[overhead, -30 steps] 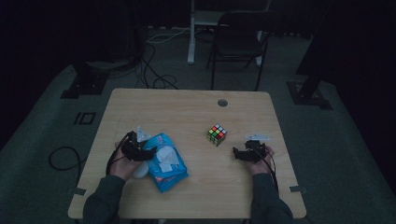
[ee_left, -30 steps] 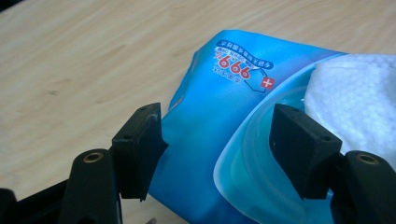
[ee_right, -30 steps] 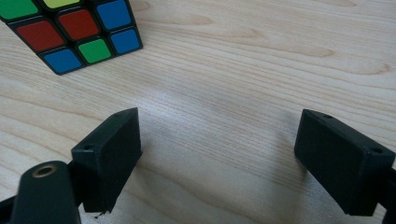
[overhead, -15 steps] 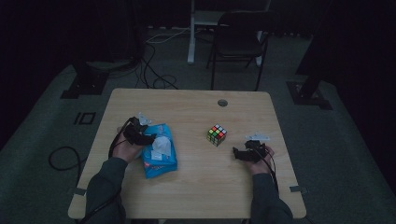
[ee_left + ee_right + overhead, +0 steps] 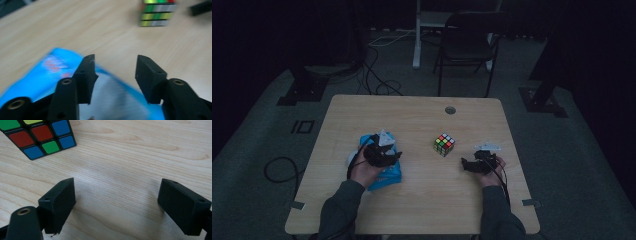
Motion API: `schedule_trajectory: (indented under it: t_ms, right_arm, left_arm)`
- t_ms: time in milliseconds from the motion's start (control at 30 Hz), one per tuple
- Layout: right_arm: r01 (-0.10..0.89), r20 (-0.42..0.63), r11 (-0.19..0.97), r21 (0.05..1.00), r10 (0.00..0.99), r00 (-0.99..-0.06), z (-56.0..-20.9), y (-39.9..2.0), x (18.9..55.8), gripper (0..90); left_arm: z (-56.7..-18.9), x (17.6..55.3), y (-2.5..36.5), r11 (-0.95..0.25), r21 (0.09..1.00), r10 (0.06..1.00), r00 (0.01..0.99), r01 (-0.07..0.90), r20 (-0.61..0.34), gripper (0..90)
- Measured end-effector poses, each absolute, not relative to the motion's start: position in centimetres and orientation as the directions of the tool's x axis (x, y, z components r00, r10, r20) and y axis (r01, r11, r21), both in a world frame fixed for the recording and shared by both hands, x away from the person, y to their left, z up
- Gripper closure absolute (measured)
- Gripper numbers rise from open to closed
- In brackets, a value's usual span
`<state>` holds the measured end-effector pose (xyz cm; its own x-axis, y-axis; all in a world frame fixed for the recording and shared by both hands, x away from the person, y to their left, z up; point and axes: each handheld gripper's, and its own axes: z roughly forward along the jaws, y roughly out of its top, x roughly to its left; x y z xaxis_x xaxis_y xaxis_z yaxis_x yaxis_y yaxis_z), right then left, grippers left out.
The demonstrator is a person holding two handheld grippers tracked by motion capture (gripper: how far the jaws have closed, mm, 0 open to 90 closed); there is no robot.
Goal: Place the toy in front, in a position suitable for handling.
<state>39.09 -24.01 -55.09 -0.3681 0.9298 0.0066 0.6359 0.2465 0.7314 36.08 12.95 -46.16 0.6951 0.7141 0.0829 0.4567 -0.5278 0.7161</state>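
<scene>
Blue packet [image 5: 47,75] lies under the left claw [image 5: 115,75], jaws closing, not yet pinching.

Two forearms reach in from the table's near edge. The left gripper [image 5: 384,155] sits left of centre, its jaws partly apart, having just been closing. The right gripper [image 5: 468,165] rests with jaws wide apart.
</scene>
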Motion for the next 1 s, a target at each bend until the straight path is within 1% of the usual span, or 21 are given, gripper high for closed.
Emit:
schedule_trajectory:
  t_ms: [67,133,300,433,567,700,833,933,1000]
  right_arm:
    - [0.636,0.007,0.247,0.731,0.930,-0.368,-55.1,-24.0,39.1,14.6]
    - [0.636,0.007,0.247,0.731,0.930,-0.369,-55.1,-24.0,39.1,14.6]
    - [0.622,0.005,0.259,0.739,0.921,-0.389,-55.0,-23.9,39.0,20.8]
    - [0.626,0.006,0.254,0.737,0.924,-0.381,-55.0,-23.9,39.0,21.0]
    - [0.631,0.006,0.259,0.732,0.923,-0.385,-54.9,-23.7,39.0,23.0]
    - [0.614,0.002,0.279,0.738,0.909,-0.416,-54.6,-23.0,38.8,23.1]
    - [0.576,0.026,0.267,0.772,0.893,-0.449,-53.9,-22.7,38.6,23.2]
    - [0.562,0.052,0.257,0.786,0.878,-0.475,-53.3,-22.4,38.7,21.6]
    - [0.540,0.048,0.268,0.798,0.865,-0.499,-52.8,-21.9,38.8,21.4]
  left_arm:
    - [-46.8,35.2,11.9,-0.530,0.703,0.700,0.713,0.473,0.048,57.7]
    - [-47.8,34.2,10.8,-0.550,0.682,0.687,0.725,0.482,0.042,62.4]
    - [-49.8,32.8,10.0,-0.610,0.622,0.682,0.725,0.491,0.097,67.7]
    - [-50.1,32.3,10.8,-0.606,0.625,0.694,0.711,0.493,0.112,71.6]
    - [-50.2,32.1,12.3,-0.604,0.626,0.705,0.697,0.494,0.130,72.9]
    - [-50.5,32.2,14.1,-0.604,0.617,0.726,0.667,0.505,0.164,73.0]
    - [-50.6,32.8,16.2,-0.563,0.652,0.748,0.649,0.507,0.141,74.1]
    - [-50.8,33.3,16.9,-0.563,0.652,0.765,0.620,0.508,0.177,74.0]
    - [-50.8,33.6,17.3,-0.565,0.647,0.773,0.603,0.513,0.196,73.2]
